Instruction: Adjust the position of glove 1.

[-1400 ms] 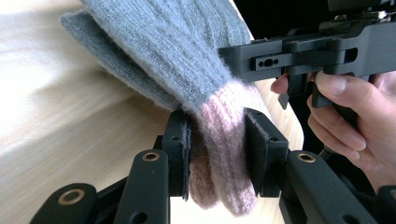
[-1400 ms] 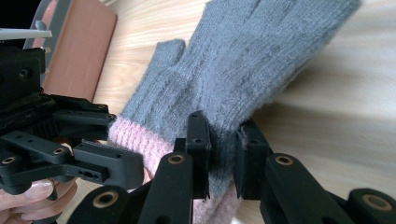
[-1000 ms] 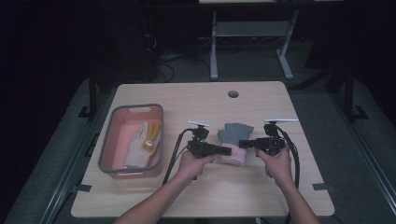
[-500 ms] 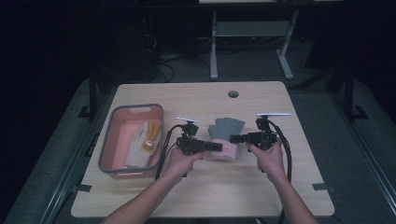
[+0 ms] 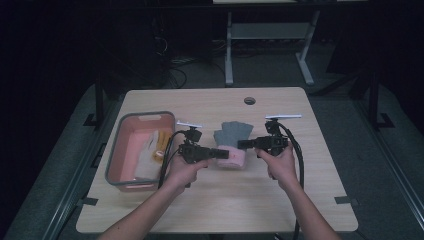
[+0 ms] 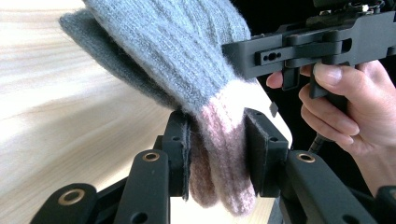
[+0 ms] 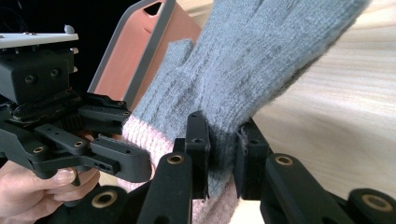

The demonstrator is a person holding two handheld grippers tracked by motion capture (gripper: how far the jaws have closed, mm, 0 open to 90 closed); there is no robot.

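Glove [image 5: 231, 140]: grey knit with a pink cuff, held over the table [image 5: 310, 200] just right of the tray, gripped from both sides.

Left gripper [image 5: 220, 153]: jaws narrow, clamped on the pink cuff [image 6: 219, 154] of the glove, on its tray-facing side.

Right gripper [image 5: 243, 144]: jaws narrow, pinching the grey knit just above the cuff [image 7: 224, 149], on the side away from the tray.

Tray [image 5: 116, 165]: pink, grey-rimmed, at the table's left; small items inside, one yellow, too small to identify.

Hole [image 5: 249, 100]: round, in the tabletop beyond the glove.
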